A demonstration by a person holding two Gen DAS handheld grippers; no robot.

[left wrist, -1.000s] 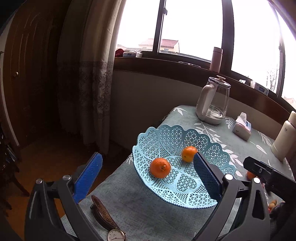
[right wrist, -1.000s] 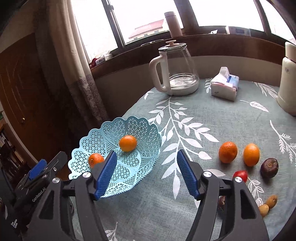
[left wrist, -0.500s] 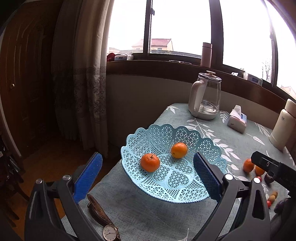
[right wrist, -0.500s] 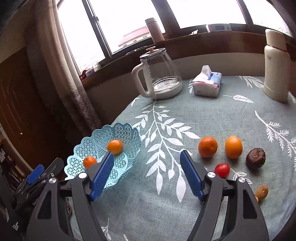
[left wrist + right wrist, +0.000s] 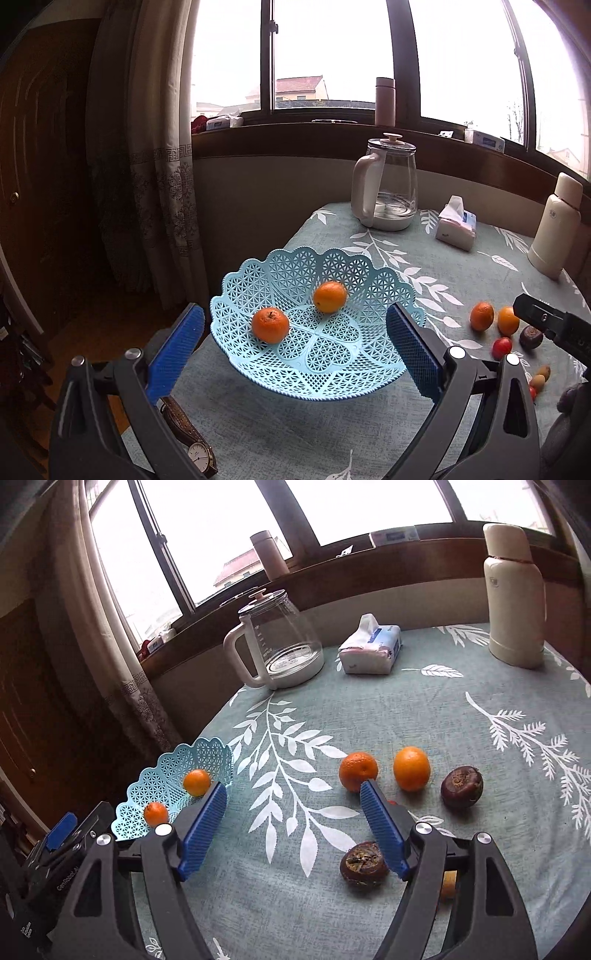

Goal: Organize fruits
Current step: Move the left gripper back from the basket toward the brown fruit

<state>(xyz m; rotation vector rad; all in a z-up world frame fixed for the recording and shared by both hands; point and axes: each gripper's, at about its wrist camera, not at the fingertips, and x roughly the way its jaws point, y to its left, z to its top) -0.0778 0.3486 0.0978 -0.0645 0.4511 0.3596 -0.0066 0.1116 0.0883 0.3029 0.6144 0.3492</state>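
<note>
A light blue lattice basket point(image 5: 373, 273) point(image 5: 155, 779) stands at the table's left edge and holds two oranges point(image 5: 270, 325) point(image 5: 330, 296). My left gripper point(image 5: 295, 350) is open, its fingers on either side of the basket's near rim, holding nothing. My right gripper point(image 5: 293, 823) is open and empty above the tablecloth. Ahead of it lie two oranges point(image 5: 358, 771) point(image 5: 411, 768) and two dark purple fruits point(image 5: 461, 787) point(image 5: 364, 866). A red fruit point(image 5: 501, 348) and small yellowish fruits point(image 5: 539, 377) show in the left wrist view.
A glass kettle point(image 5: 279, 642), a tissue pack point(image 5: 371, 648) and a cream thermos point(image 5: 514, 598) stand at the back of the table point(image 5: 424, 701). A wristwatch point(image 5: 188, 435) lies near the front left edge. Curtain point(image 5: 147, 147) and window are behind.
Both grippers have swung right and pulled back. The basket has slid left in both views, and the loose fruits on the cloth have come closer to the right gripper. Both stay open.
</note>
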